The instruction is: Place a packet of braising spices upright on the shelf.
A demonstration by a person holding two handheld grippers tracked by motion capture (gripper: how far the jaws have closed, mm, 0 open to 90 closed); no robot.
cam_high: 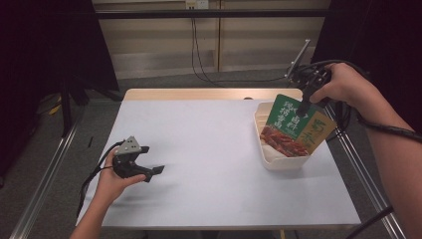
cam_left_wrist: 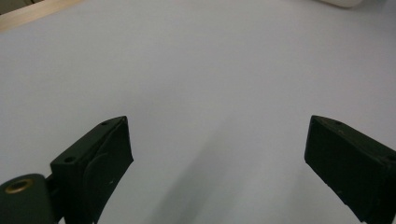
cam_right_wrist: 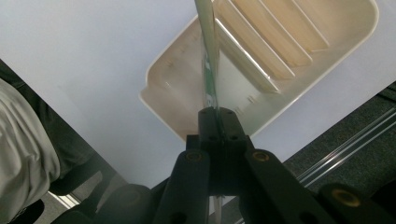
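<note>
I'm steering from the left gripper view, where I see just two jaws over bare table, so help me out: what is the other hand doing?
Observer: The right gripper is shut on a green food packet, pinching its top edge.
Operator: Where is the packet relative to the table?
Observer: It hangs over a cream divided tray at the table's right side, with its lower end down in the tray.
Operator: Which part of the tray?
Observer: In the right gripper view the packet is edge-on, beside the first divider, over the wide end compartment.
Operator: And my gripper?
Observer: The left gripper is open, low over bare table, well apart from the tray.
</note>
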